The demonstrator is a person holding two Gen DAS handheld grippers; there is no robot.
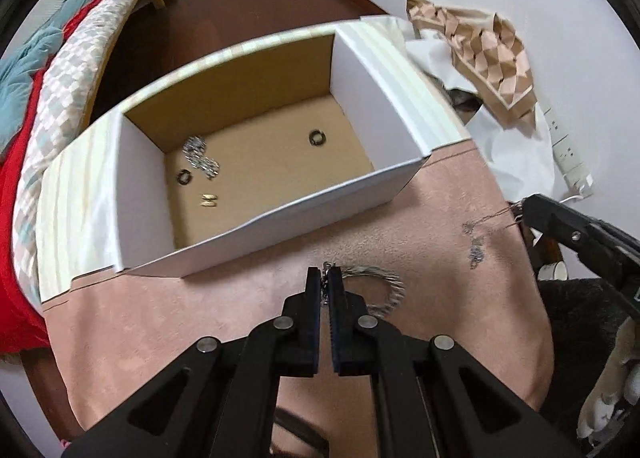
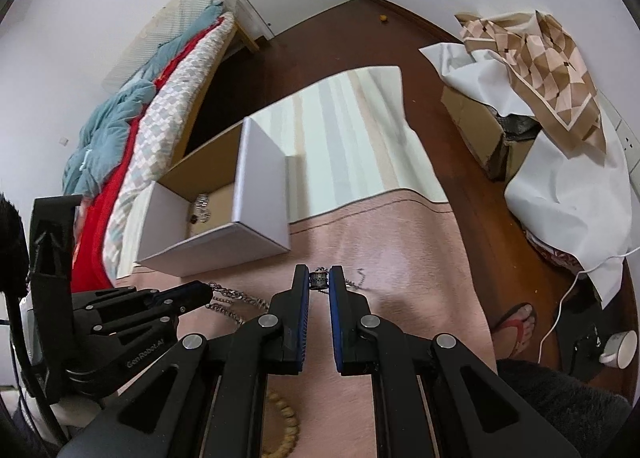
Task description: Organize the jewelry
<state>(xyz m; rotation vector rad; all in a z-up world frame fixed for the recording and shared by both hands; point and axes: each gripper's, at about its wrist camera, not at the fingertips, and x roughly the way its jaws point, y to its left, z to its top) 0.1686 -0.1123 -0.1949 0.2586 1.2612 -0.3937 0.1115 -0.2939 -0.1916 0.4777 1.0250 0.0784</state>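
Observation:
An open white cardboard box [image 1: 352, 193] stands on the pink cloth; inside lie a silver chain [image 1: 200, 157], two dark rings [image 1: 318, 137] and a small gold piece [image 1: 209, 200]. My left gripper [image 1: 325, 278] is shut on a silver chain bracelet [image 1: 384, 286] lying on the cloth in front of the box. It also shows in the right wrist view [image 2: 236, 304]. My right gripper [image 2: 319, 278] is shut on a small silver bead charm [image 2: 319, 280] with a thin chain [image 1: 476, 242] trailing from it. The box shows in the right wrist view too [image 2: 216, 246].
A striped cloth [image 2: 352, 137] lies under and beside the box. A wooden bead bracelet [image 2: 286, 422] lies near me on the pink cloth [image 1: 200, 318]. A bed [image 1: 48, 97] is at the left. Paper-covered boxes [image 2: 540, 137], a power strip [image 1: 568, 149] and a cup [image 2: 622, 342] are at the right.

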